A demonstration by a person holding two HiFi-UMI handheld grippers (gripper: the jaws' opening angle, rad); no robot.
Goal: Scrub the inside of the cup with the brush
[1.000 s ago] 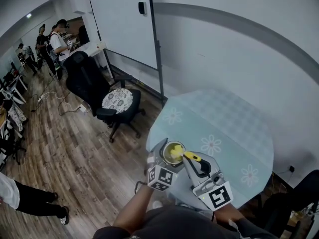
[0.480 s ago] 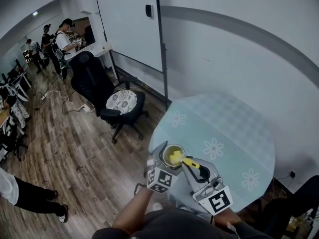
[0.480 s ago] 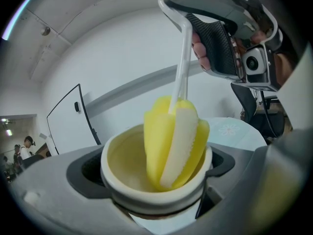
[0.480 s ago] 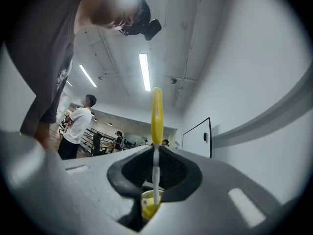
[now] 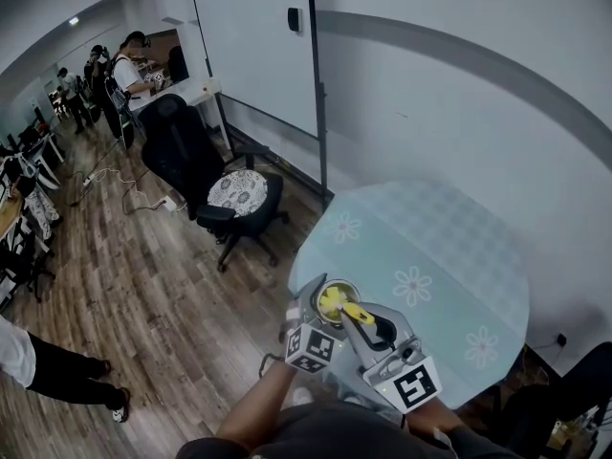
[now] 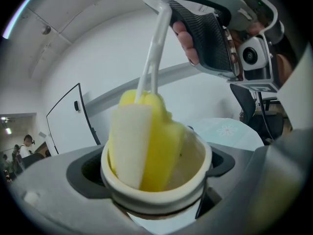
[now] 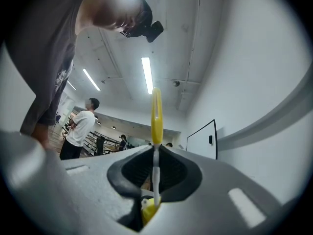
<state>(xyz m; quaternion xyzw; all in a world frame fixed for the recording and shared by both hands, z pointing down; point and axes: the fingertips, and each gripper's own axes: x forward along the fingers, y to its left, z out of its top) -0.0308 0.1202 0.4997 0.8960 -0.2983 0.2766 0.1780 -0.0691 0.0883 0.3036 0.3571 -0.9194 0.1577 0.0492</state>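
Note:
My left gripper (image 5: pixel 320 306) is shut on a cream cup (image 5: pixel 336 297) held above the near edge of the round table (image 5: pixel 449 256). In the left gripper view the cup (image 6: pixel 157 180) sits clamped between the grey jaws, mouth toward the camera. A yellow and white sponge brush (image 6: pixel 144 141) sits inside the cup, its clear handle rising to the right gripper (image 6: pixel 215 33). My right gripper (image 5: pixel 368 325) is shut on the brush handle (image 7: pixel 156 146), whose yellow end (image 7: pixel 156 116) sticks out past the jaws. The sponge head (image 7: pixel 149 208) shows below the jaws.
The pale blue round table carries a daisy-pattern cloth. A black office chair (image 5: pixel 215 185) stands on the wooden floor to the left. A whiteboard (image 5: pixel 258 46) leans on the wall. Several people (image 5: pixel 129 60) stand far back left.
The cup and brush stay together between the grippers. The brush handle has tilted slightly and the view has shifted a little right; the sponge stays in the cup.

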